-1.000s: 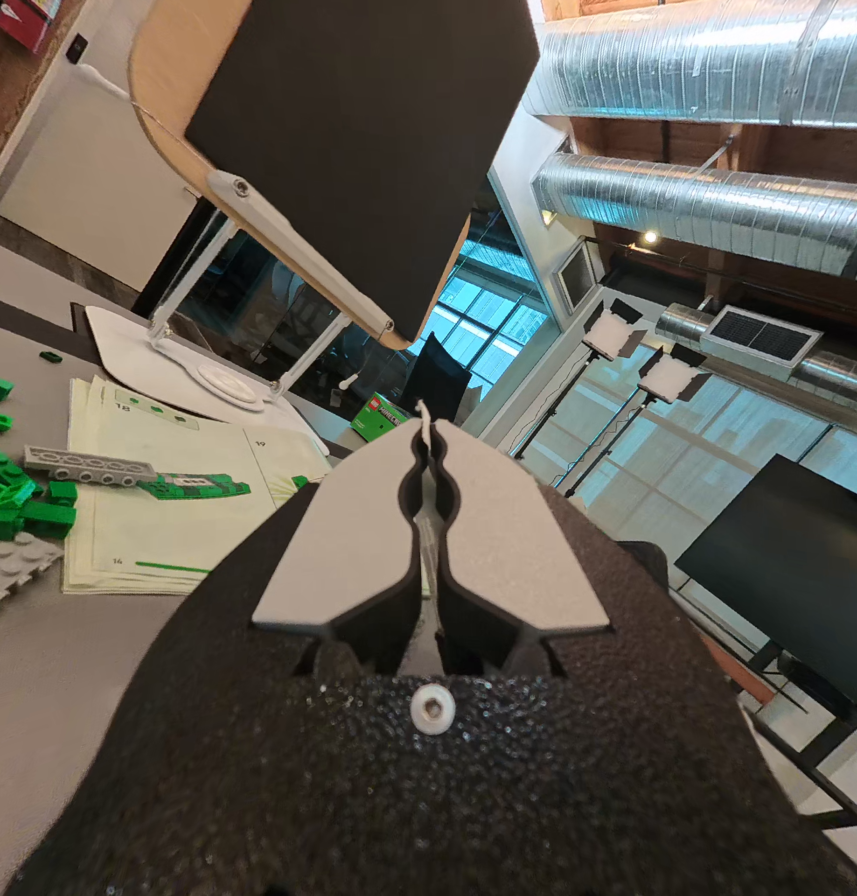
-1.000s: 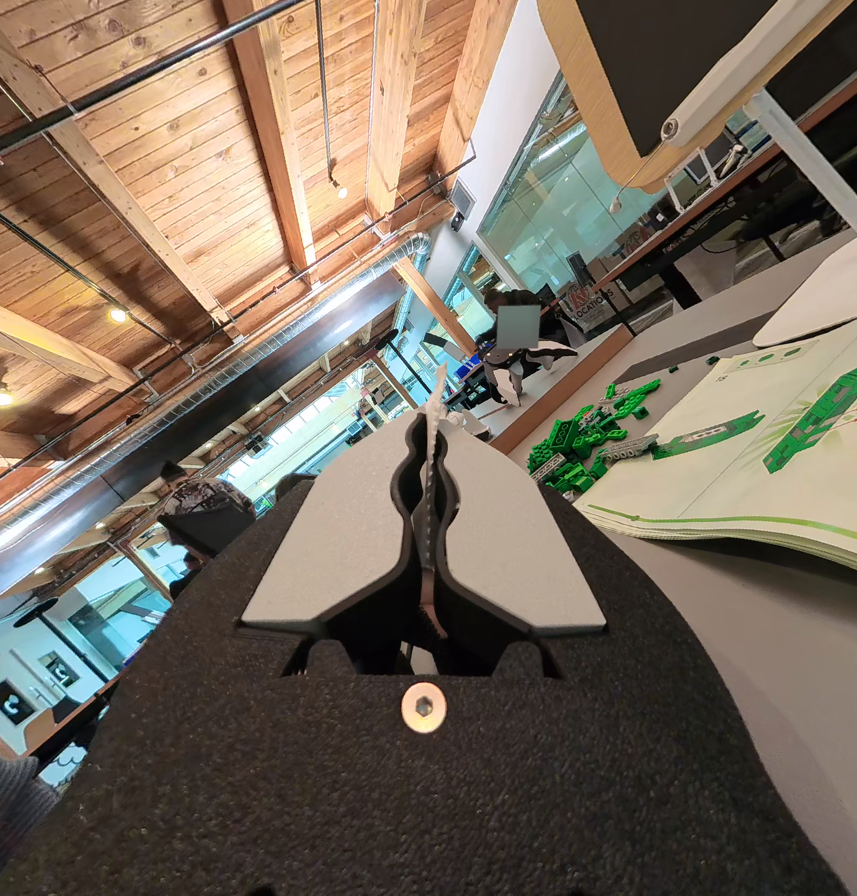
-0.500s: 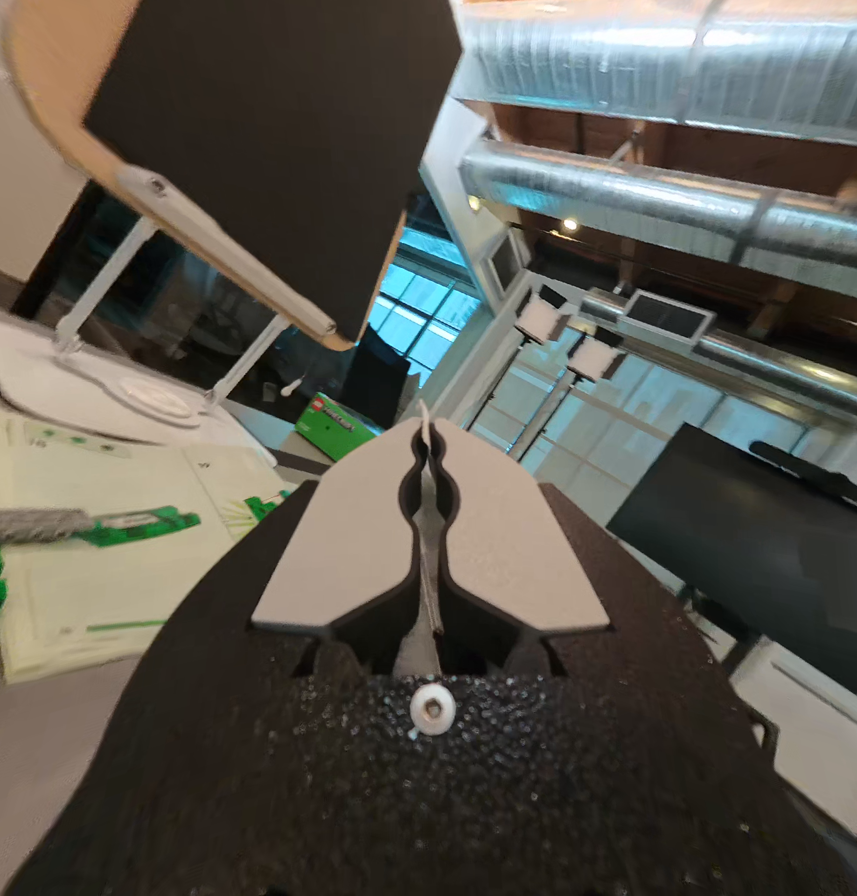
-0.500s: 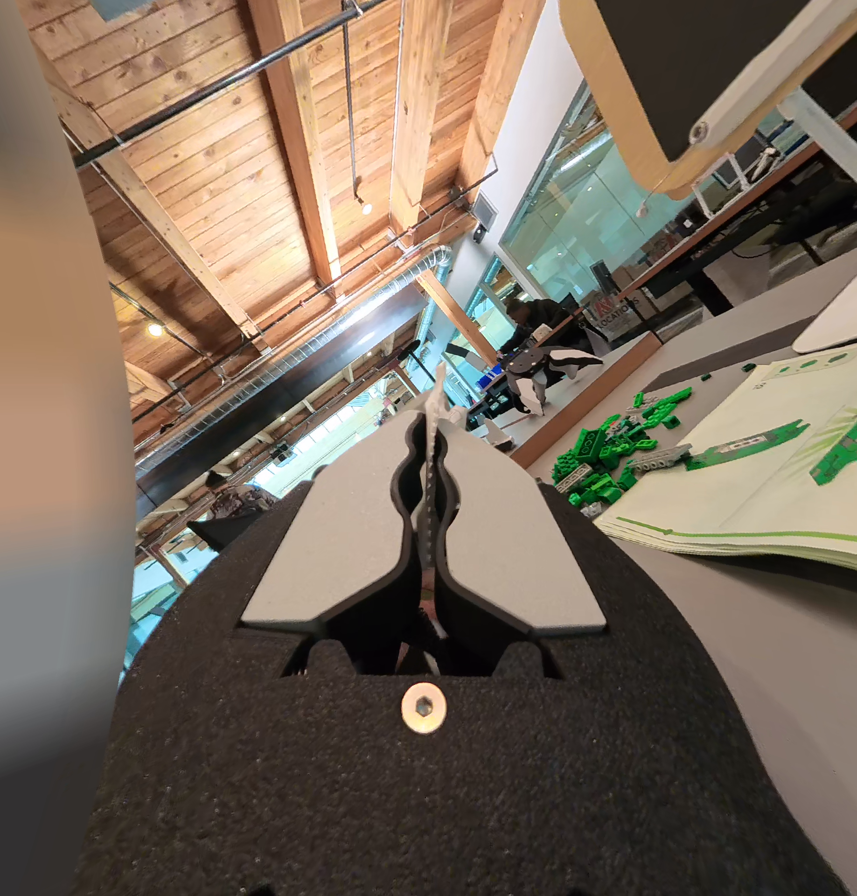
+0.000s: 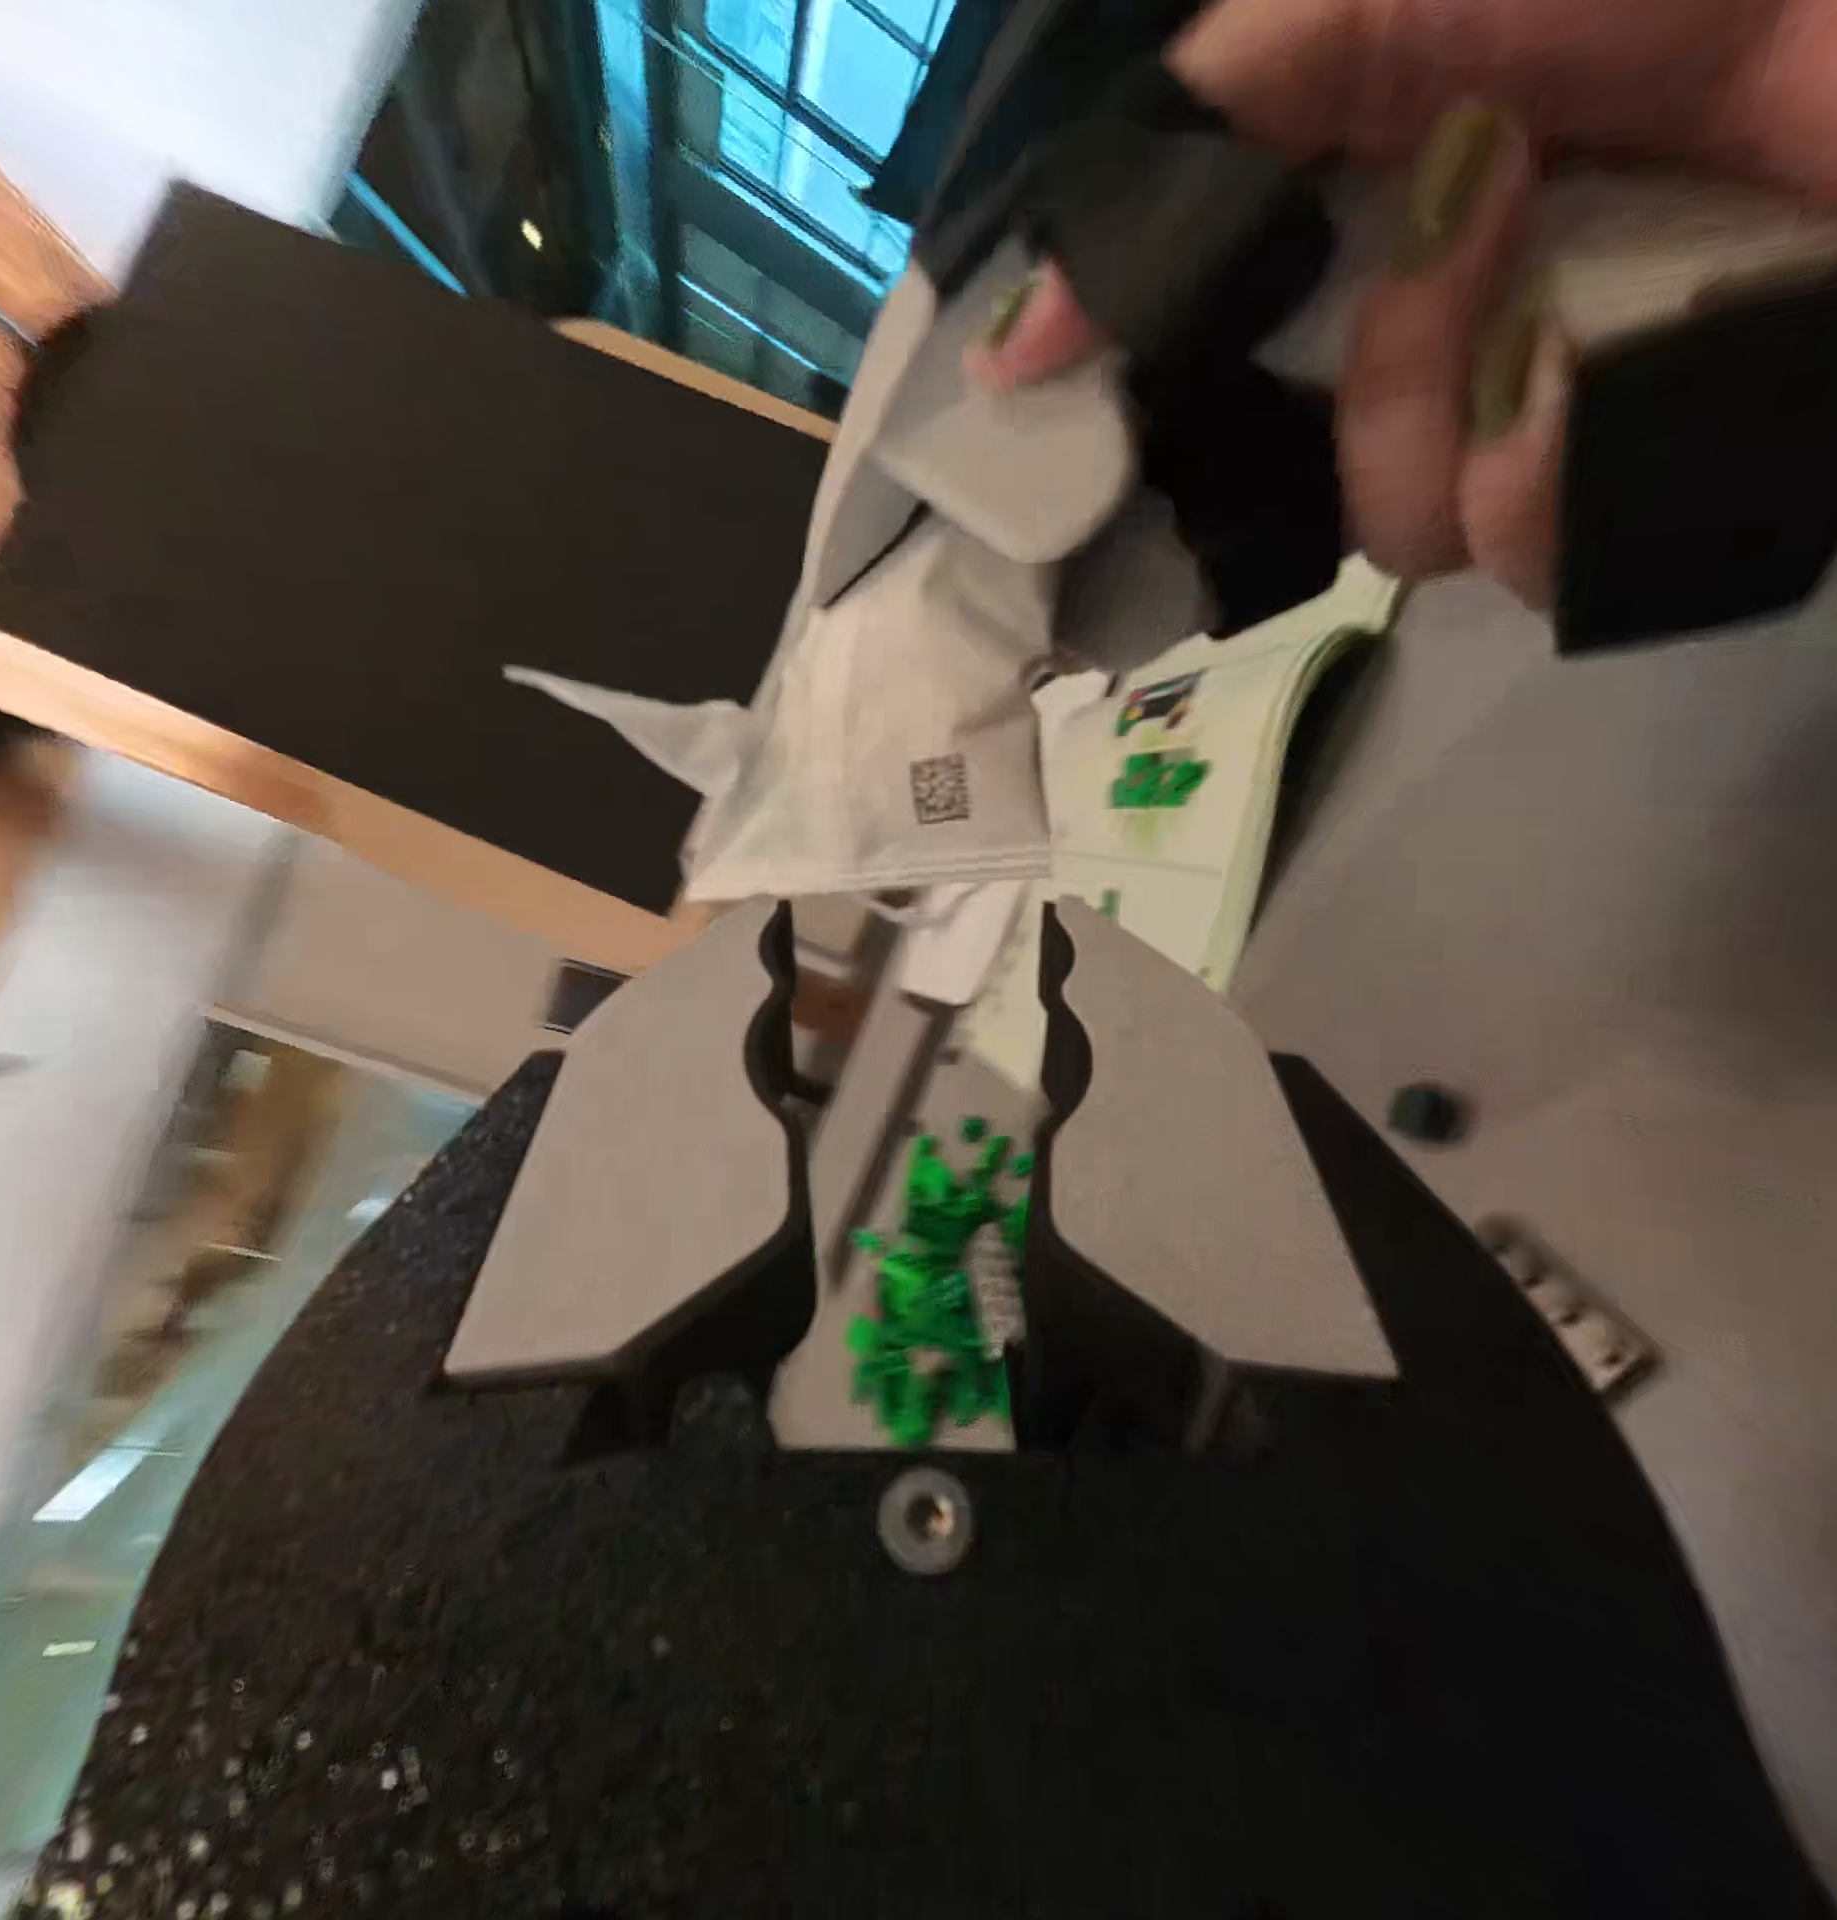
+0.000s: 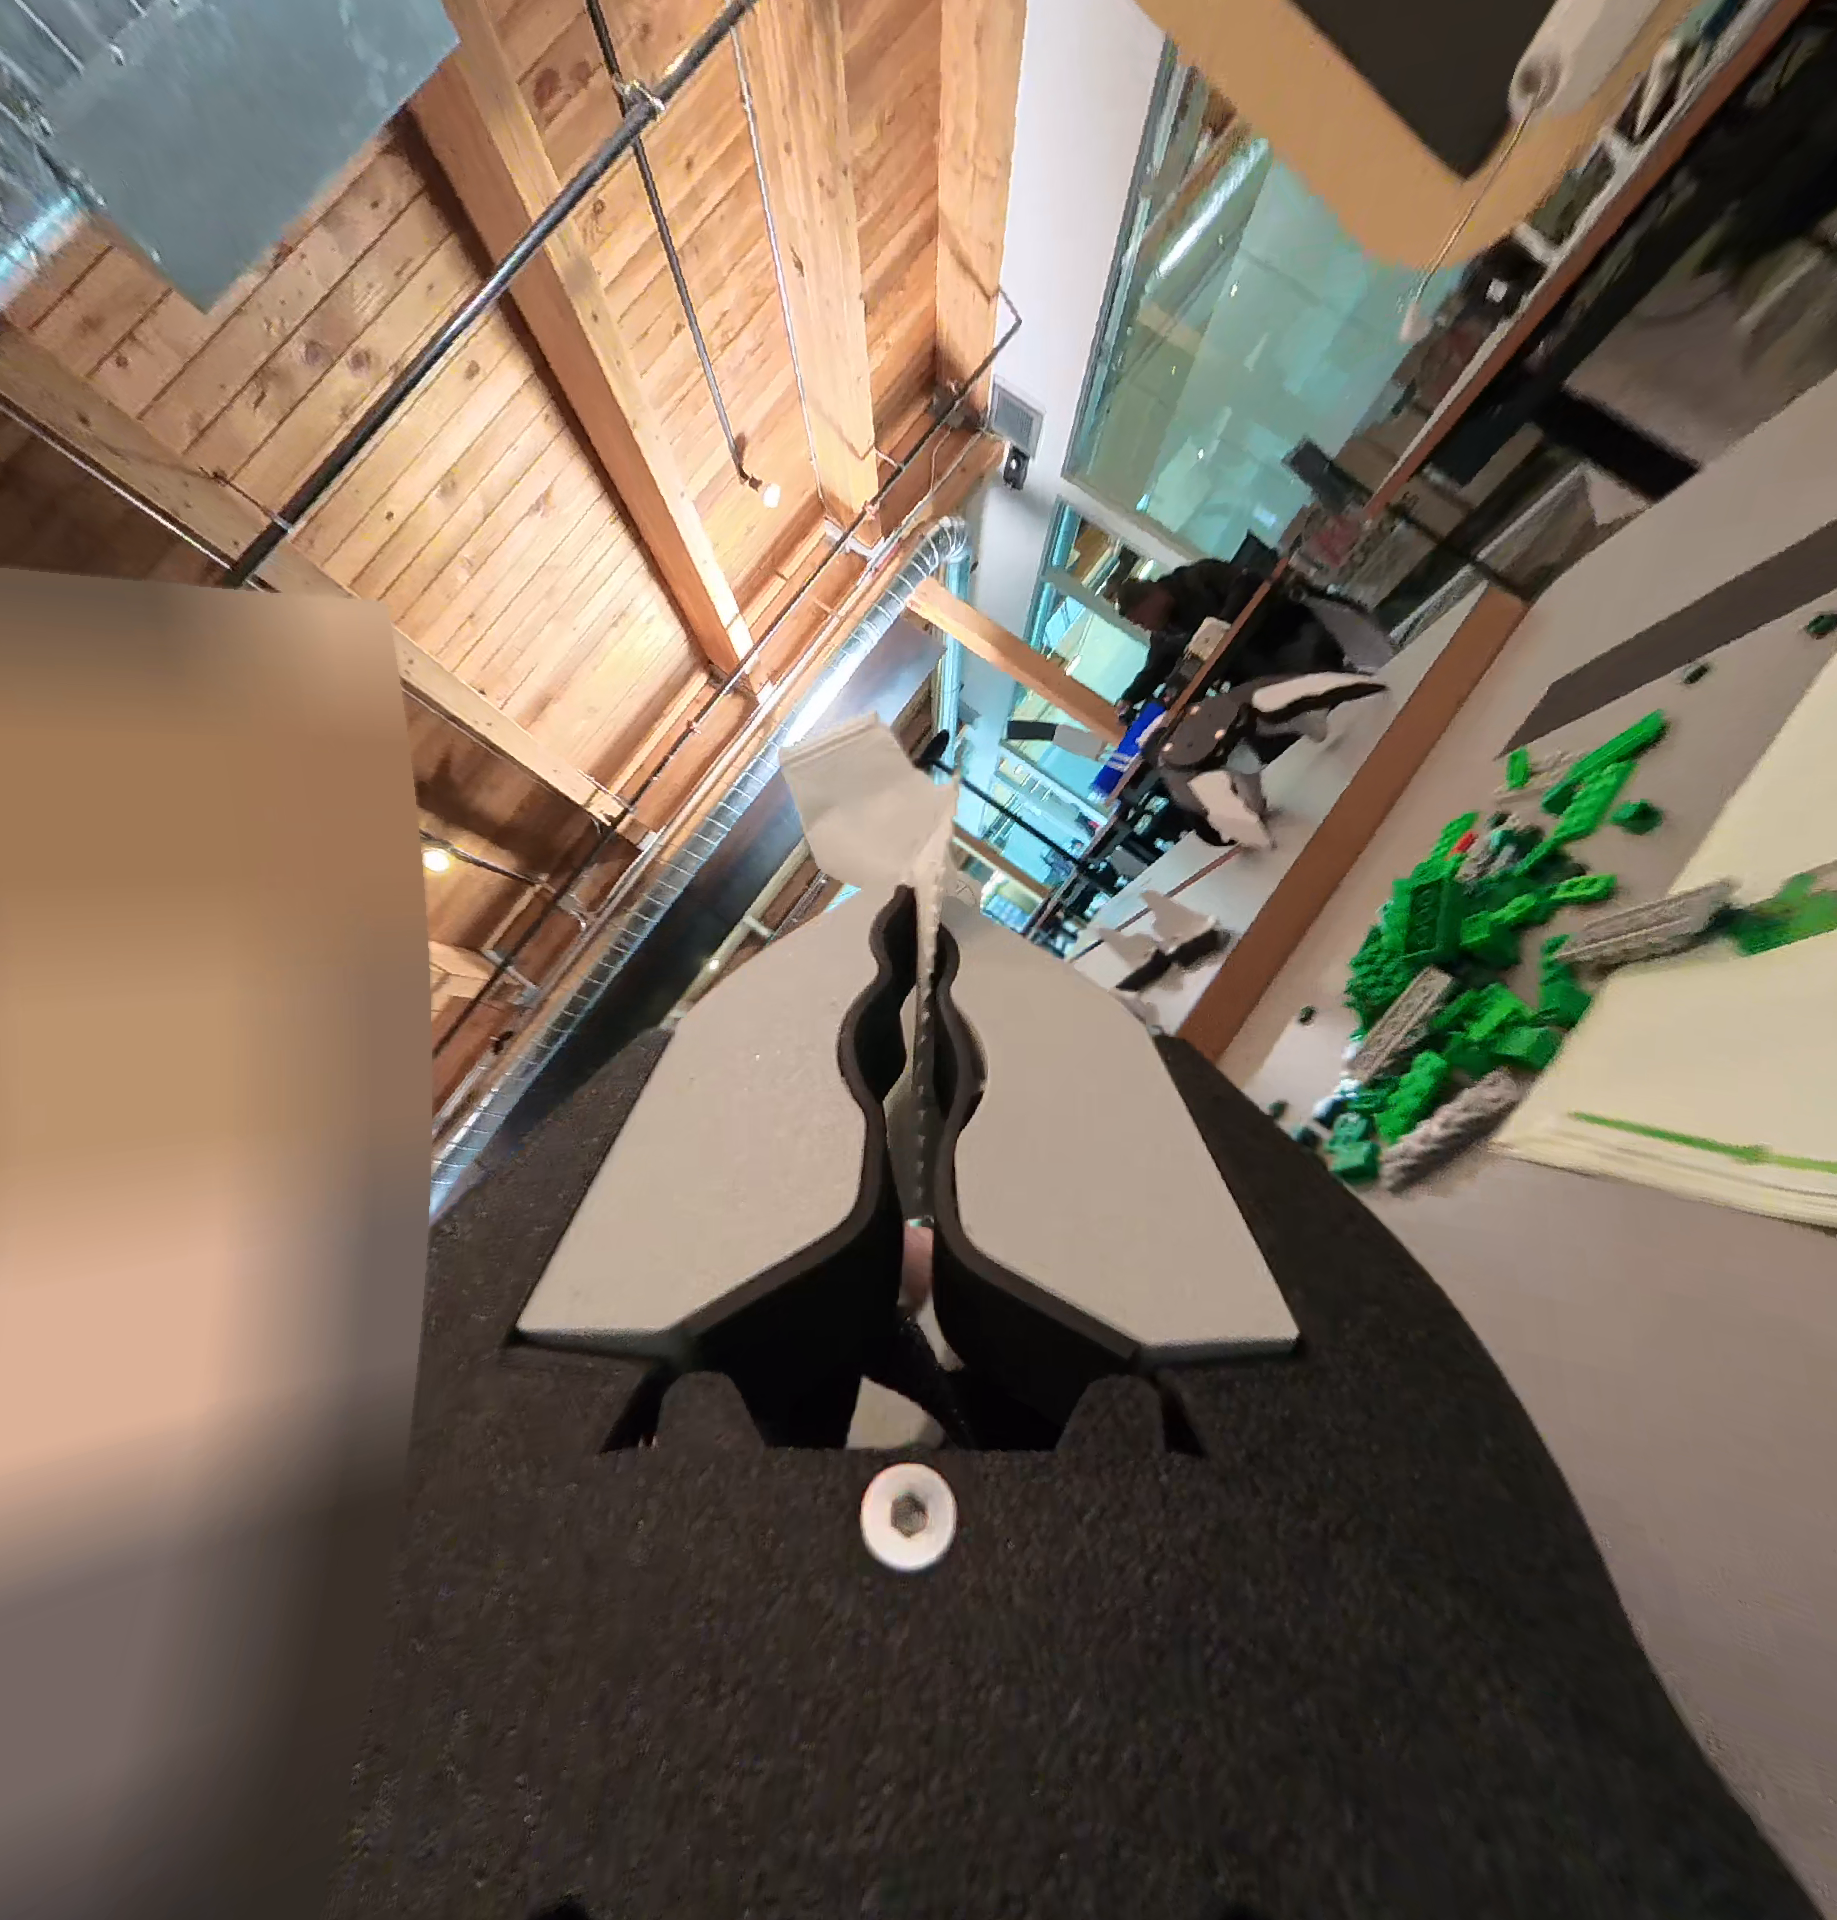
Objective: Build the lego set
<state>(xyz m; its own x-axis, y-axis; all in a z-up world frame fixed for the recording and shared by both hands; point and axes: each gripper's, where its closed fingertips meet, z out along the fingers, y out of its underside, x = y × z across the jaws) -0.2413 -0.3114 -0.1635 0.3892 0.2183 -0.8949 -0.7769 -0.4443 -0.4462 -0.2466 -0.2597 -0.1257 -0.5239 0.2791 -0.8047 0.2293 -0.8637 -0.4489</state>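
Observation:
My left gripper [image 5: 914,925] is open and empty, its tips just below a crumpled white paper bag [image 5: 872,758]. The bag hangs from my right gripper [image 5: 1007,478], held by a hand [image 5: 1465,312] at the upper right. In the right wrist view, my right gripper [image 6: 919,914] is shut on the paper bag [image 6: 862,810], and a torn flap sticks out past the tips. A pile of green and grey lego bricks [image 5: 935,1299] shows between the left fingers, and lies on the table in the right wrist view [image 6: 1465,966]. The left wrist view is motion-blurred.
The open instruction booklet [image 5: 1184,800] lies on the grey table beside the bricks, and shows in the right wrist view [image 6: 1724,1049]. A grey studded plate [image 5: 1568,1320] lies at the right. A black board on a stand [image 5: 374,520] is behind. Another pair of grippers [image 6: 1226,748] works at a far table.
My left gripper has opened and let go of the paper bag, and has swung down toward the table. My right gripper stays shut on the bag and has tilted.

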